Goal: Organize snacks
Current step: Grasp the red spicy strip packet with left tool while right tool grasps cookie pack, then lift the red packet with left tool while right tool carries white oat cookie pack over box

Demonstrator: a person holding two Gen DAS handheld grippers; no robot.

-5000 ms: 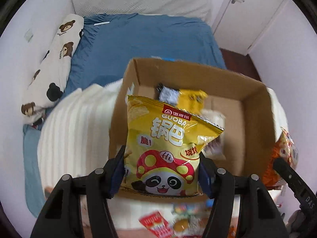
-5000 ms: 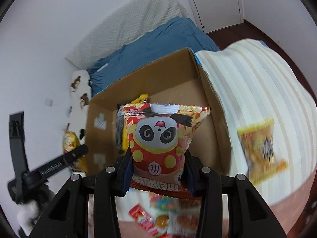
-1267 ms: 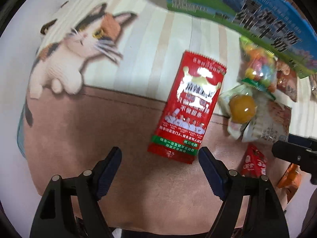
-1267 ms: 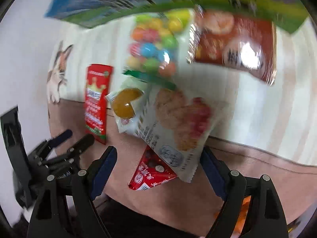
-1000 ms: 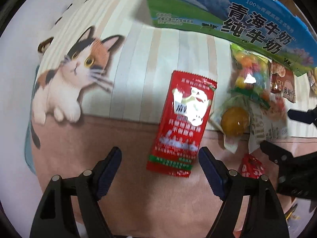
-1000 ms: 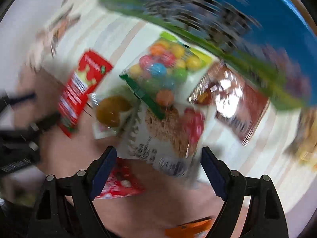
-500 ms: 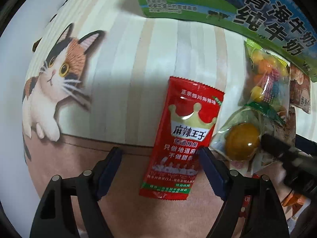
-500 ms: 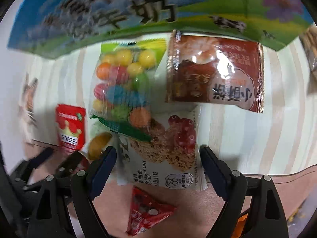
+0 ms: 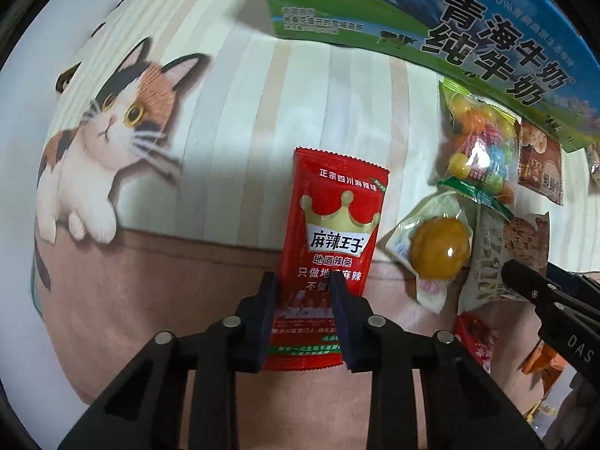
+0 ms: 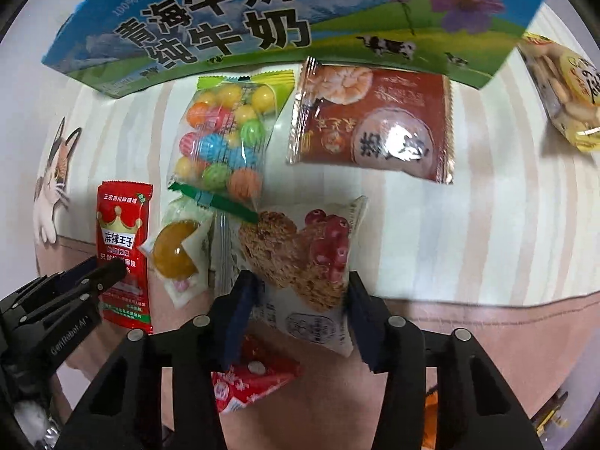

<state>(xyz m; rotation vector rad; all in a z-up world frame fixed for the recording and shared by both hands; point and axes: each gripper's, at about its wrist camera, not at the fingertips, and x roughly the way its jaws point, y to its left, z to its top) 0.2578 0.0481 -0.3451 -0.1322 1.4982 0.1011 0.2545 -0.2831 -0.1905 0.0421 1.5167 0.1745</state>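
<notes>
A red spicy-strip packet (image 9: 337,225) lies lengthwise on a cat-print blanket (image 9: 112,131). My left gripper (image 9: 302,300) points straight down and is shut on the packet's lower part, which is pinched between the pads. To its right lies a white oat-biscuit packet (image 10: 296,251) with red berries printed on it. My right gripper (image 10: 298,300) straddles its lower end, jaws closing, with both pads touching the packet's edges. The right wrist view also shows the red packet (image 10: 123,232) and the left fingers (image 10: 108,272) on it.
A blue-green milk carton box (image 10: 225,11) stands at the back. In front of it lie a bag of coloured candy balls (image 10: 221,142), a brown shrimp-cracker packet (image 10: 375,127), a yellow jelly cup (image 10: 176,251), a small red packet (image 10: 251,378) and a yellow biscuit bag (image 10: 562,90).
Both grippers have closed from wide open: the left onto the red packet, the right onto the oat-biscuit packet. The right wrist has rolled and shifted over the pile.
</notes>
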